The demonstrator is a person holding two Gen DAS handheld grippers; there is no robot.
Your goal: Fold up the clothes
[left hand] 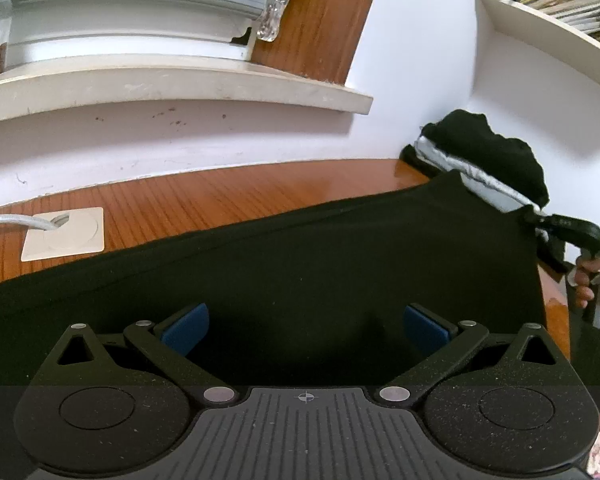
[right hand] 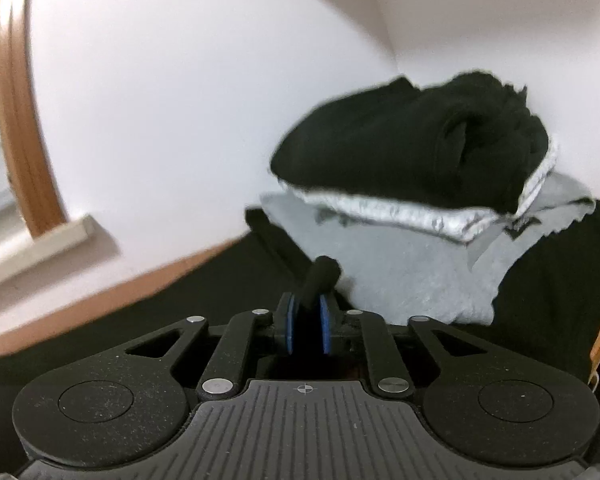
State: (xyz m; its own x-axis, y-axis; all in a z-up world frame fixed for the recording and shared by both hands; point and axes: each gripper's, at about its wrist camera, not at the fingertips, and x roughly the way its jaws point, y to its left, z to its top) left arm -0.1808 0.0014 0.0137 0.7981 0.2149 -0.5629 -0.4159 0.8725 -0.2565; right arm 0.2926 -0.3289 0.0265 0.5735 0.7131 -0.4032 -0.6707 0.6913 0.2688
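On the glossy orange-brown wooden desk (left hand: 228, 188) we have the wide black fabric garment (left hand: 300, 256) spread flat, a stack of folded black and grey clothes (right hand: 412, 160) beyond its far right end. Our right gripper (right hand: 308, 330) is clamped on a bunched black fold, angled gently downward, so we judge a fold is starting; next comes carrying that edge across. Our left gripper (left hand: 306, 326) hangs over the cloth, pads apart, holding nothing.

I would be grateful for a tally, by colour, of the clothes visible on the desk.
Black: 2 – spread garment, folded top piece
Grey: 1 – folded piece beneath it
Total: 3
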